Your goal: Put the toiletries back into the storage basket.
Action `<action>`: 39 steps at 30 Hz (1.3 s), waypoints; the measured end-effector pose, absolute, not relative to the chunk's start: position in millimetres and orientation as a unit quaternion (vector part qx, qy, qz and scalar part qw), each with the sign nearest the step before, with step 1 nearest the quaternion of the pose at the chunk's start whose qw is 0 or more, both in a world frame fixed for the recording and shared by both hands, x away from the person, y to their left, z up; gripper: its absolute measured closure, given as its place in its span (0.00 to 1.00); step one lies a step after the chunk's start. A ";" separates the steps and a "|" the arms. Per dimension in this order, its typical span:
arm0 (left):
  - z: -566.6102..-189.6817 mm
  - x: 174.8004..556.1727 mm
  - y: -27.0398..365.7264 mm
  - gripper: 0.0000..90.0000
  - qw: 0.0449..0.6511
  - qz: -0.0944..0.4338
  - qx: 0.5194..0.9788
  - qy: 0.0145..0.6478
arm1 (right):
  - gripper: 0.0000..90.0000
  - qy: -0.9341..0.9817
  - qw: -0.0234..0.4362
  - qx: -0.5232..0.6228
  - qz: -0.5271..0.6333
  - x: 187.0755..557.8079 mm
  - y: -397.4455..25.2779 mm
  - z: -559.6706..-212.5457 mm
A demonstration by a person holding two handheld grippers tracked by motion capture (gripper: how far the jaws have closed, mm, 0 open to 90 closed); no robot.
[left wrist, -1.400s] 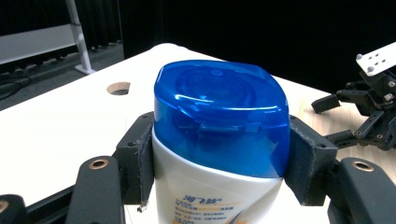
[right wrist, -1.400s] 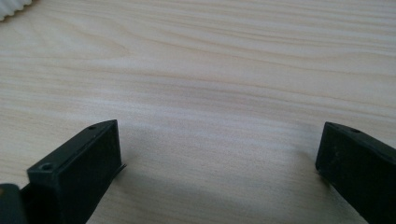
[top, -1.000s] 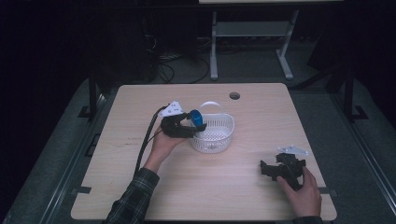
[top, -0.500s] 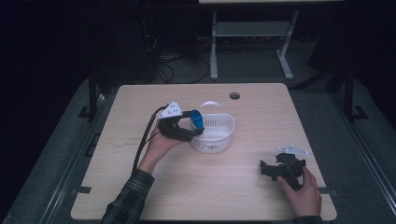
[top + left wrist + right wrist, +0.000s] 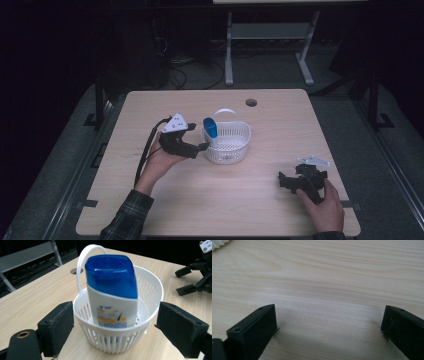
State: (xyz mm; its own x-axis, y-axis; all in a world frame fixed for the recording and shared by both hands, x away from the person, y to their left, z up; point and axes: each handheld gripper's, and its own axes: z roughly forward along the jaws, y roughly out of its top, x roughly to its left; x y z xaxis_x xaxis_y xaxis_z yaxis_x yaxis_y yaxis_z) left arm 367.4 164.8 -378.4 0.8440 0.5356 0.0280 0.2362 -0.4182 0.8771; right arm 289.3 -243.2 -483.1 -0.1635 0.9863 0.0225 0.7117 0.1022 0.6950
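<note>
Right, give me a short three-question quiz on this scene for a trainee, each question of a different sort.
1. True or false: the white bottle with the blue cap stands inside the white slotted plastic basket.
2. Which gripper faces the basket? A. left gripper B. right gripper
3. Fill in: the jaws of the left gripper stand ____, one on each side of the basket.

Key:
1. True. The bottle is upright in the basket, cap on top.
2. A. The right gripper rests low over the light wooden table, its jaws open and holding nothing.
3. open
</note>
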 end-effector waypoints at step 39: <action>-422.5 291.7 233.1 0.15 0.410 0.179 0.848 0.283 | 0.00 0.704 0.235 0.602 0.293 289.5 -243.2 -483.2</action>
State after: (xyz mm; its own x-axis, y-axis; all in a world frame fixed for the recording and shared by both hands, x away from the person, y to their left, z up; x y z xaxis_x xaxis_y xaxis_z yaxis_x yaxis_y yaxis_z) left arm 291.7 233.1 -422.5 0.7762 0.6263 0.0721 0.3326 -0.5040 0.7971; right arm 289.5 -243.2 -483.2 -0.1637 0.9862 0.0228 0.7106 0.1019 0.6962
